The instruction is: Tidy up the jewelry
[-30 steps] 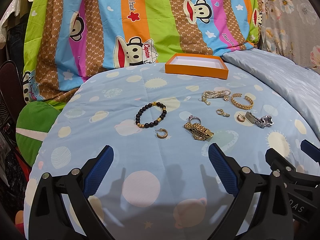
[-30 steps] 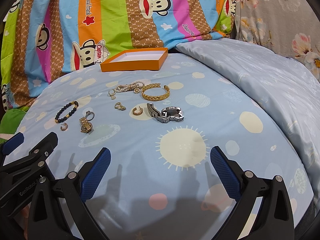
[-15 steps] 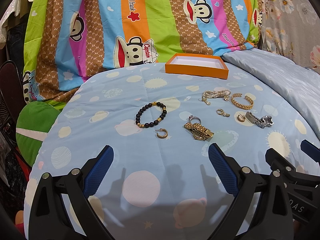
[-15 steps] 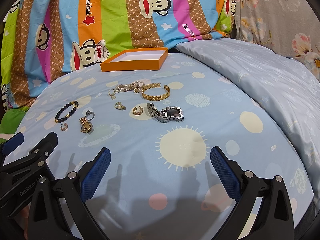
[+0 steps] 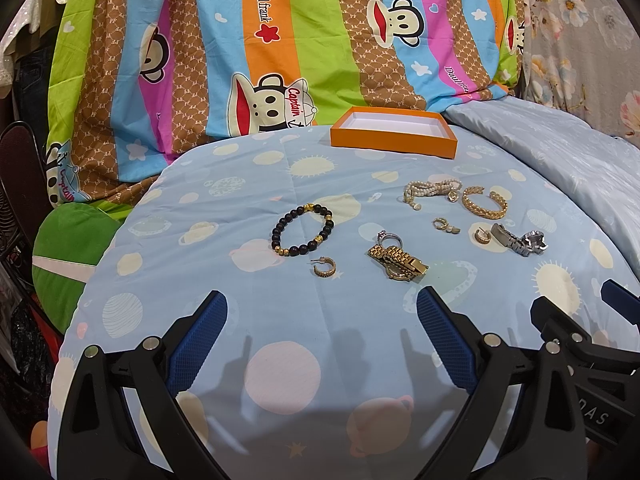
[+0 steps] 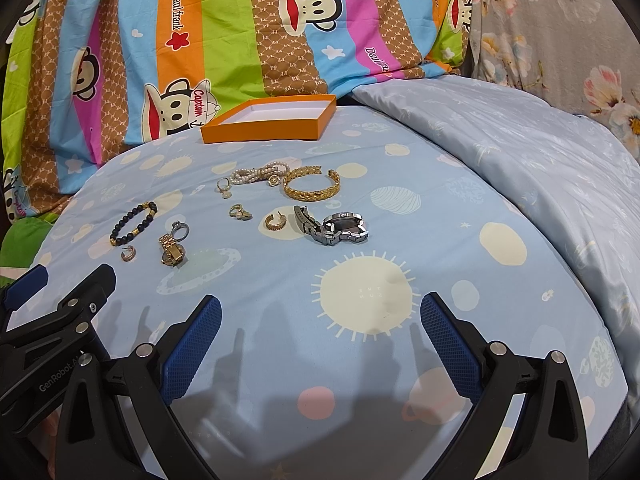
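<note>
Left tool: blue-padded fingers spread wide, nothing between them. Right tool: fingers equally spread, empty. The two sit side by side, level.

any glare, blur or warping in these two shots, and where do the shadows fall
Left wrist view: sharp, no glare, black fisheye corners; the bedspread bulges like a dome; left gripper shadows fall on it ahead of the fingers. Right wrist view: same warp, shadows likewise ahead of the right gripper; the silver watch glints slightly.
</note>
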`<action>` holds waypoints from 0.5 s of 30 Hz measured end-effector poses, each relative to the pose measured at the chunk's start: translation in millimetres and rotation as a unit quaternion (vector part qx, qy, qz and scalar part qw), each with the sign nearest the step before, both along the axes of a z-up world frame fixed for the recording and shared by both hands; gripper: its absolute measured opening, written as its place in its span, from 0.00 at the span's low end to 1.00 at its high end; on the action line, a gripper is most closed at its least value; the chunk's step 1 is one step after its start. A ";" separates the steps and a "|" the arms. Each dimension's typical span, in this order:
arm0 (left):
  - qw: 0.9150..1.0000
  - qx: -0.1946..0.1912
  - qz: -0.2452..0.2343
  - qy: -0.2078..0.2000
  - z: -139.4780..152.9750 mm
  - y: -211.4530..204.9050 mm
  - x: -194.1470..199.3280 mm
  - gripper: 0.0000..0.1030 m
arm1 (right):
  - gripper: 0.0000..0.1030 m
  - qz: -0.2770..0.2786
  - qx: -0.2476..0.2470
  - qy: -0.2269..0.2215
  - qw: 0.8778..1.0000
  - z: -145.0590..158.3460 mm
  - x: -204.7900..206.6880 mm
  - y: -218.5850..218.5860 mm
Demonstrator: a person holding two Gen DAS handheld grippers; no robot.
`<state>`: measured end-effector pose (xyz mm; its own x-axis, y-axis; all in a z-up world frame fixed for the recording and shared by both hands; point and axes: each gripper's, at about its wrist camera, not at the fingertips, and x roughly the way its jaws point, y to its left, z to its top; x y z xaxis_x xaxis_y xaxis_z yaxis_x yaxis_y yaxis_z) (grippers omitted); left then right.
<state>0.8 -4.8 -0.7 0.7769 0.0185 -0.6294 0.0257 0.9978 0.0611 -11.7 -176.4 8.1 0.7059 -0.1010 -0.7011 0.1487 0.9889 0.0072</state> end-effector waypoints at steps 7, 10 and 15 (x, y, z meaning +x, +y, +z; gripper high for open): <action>1.000 0.000 0.000 0.000 0.0 -0.1 0.1 0.91 | 0.95 0.000 0.000 0.000 1.000 0.2 0.0 0.0; 1.000 -0.003 -0.001 0.002 -0.2 0.5 0.3 0.91 | 0.95 0.003 0.005 0.003 1.000 -0.9 0.6 -0.2; 0.999 -0.038 -0.005 0.020 0.2 17.4 4.0 0.93 | 0.95 0.012 0.034 0.026 0.999 -6.1 12.6 -10.8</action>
